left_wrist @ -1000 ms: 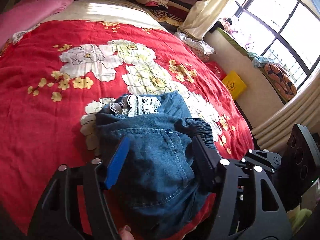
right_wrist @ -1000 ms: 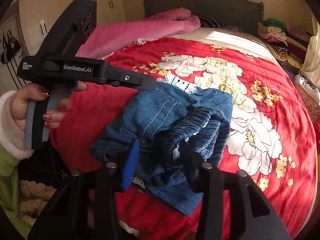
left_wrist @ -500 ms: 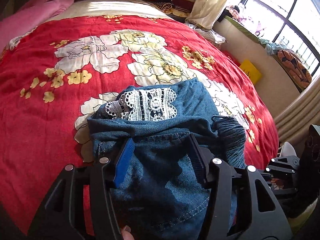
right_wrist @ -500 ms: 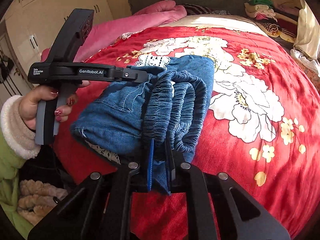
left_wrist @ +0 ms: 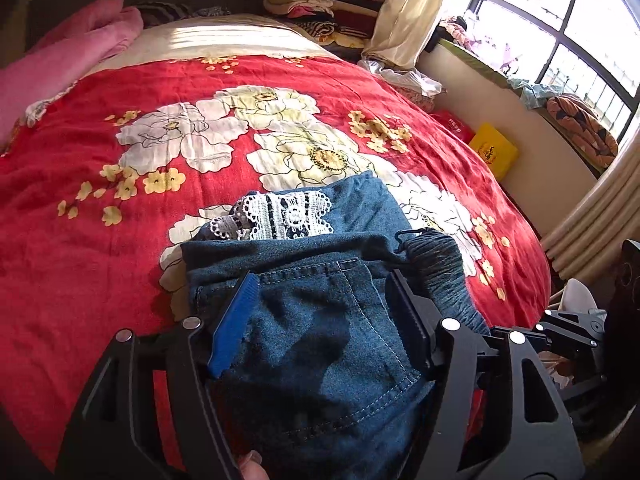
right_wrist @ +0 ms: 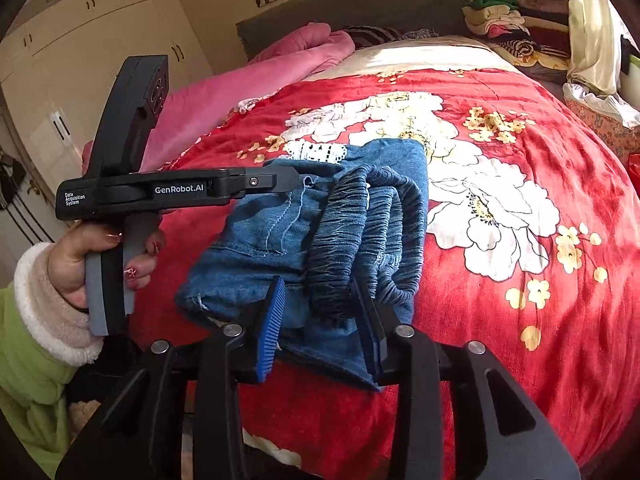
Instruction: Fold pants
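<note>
Folded blue denim pants point(left_wrist: 320, 344) with a white lace trim point(left_wrist: 280, 218) lie on the red floral bedspread point(left_wrist: 100, 280), close to its near edge. My left gripper point(left_wrist: 320, 300) hovers over the back pocket. Its jaws are opening, with denim between the pads but not pinched. In the right wrist view, the left gripper point(right_wrist: 286, 178) reaches in from the left above the pants point(right_wrist: 260, 240). My right gripper point(right_wrist: 320, 312) straddles the gathered elastic waistband point(right_wrist: 360, 232). Its jaws are opening and the pads stand off the cloth.
A pink quilt point(right_wrist: 260, 80) lies at the head of the bed. Folded clothes point(left_wrist: 312, 4) are stacked at the far corner. A curtain point(left_wrist: 404, 12), a window ledge and a yellow box point(left_wrist: 492, 152) line the right side. A hand point(right_wrist: 80, 264) in a green sleeve holds the left gripper.
Half a second ago my right gripper was pinched shut on the waistband; its jaws have now spread and let go. The left jaws have widened a little. The pants sit lower on the bed.
</note>
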